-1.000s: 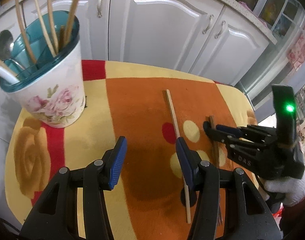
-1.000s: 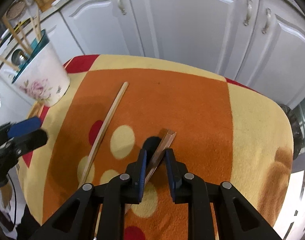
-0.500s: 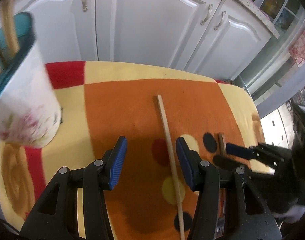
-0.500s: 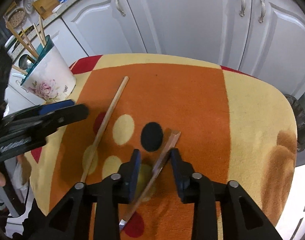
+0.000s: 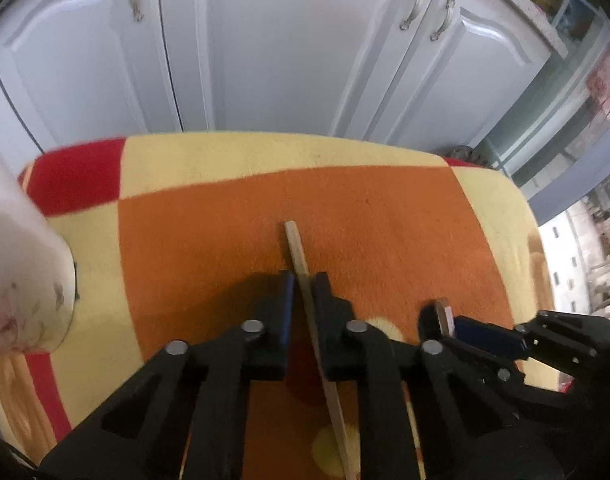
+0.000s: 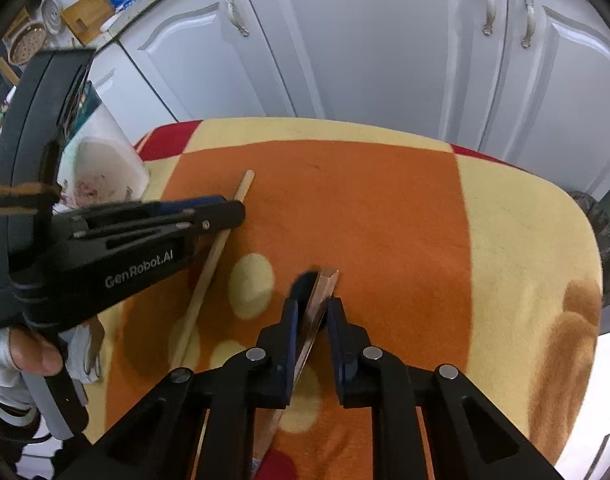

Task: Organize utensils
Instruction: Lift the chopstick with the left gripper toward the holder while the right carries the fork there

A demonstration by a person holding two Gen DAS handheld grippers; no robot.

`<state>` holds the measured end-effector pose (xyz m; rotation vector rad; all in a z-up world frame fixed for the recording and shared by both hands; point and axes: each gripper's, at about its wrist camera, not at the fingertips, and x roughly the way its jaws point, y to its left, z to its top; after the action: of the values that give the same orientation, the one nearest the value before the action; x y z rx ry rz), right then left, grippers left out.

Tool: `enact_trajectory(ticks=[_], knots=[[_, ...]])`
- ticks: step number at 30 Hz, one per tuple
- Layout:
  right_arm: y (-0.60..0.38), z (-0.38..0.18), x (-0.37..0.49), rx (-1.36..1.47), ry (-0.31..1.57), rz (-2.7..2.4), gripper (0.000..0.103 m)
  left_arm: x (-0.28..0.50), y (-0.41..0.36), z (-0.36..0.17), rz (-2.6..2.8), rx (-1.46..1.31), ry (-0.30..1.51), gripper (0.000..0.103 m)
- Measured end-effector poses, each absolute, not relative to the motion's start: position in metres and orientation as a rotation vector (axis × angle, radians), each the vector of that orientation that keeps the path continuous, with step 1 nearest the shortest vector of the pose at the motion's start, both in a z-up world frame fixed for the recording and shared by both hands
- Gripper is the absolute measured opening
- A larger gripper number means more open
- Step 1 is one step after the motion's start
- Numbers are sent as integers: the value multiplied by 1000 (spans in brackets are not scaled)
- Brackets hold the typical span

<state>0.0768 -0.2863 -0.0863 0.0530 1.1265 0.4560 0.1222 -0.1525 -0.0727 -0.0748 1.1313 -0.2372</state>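
Standing at the far left of the left wrist view, blurred, is the floral holder (image 5: 23, 280), the likely home for both sticks. Right of it, at lower centre, the left gripper (image 5: 304, 286) has just been closing and now sits narrow on the pale chopstick (image 5: 295, 246), which lies on the orange-and-yellow cloth (image 5: 385, 216) with its far end poking past the pads. At lower right, the right gripper (image 5: 443, 320) has also been closing, and pinches the darker chopstick (image 5: 442, 315).

Both grips look close to one end, so on lifting a stick could swing down, pivot between the pads or slip out; the two tools are also near enough to knock together.

Only the right wrist view shows the dark chopstick's long glossy shaft (image 6: 319, 308), the holder's teal rim (image 6: 90, 102), and a bare thumb (image 6: 37, 350) at lower left.
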Motion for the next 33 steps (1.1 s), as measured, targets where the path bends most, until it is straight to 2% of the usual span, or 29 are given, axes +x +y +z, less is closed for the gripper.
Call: enact_trajectory(ticks=[4,21,29,33], knots=[[-288,-74,72,91,1101,481,12,104,-134,-60,-255,-134,1114,5],[-276,24,-2,58,895,614,9,-1,-76,50,-319,-229,847,4],[-279,53,-42,28,817,636,9,-33,-58,77,-306,-219,770,4],[-279,55,-47,26,806,630,9,-31,-50,68,-288,-242,814,4]])
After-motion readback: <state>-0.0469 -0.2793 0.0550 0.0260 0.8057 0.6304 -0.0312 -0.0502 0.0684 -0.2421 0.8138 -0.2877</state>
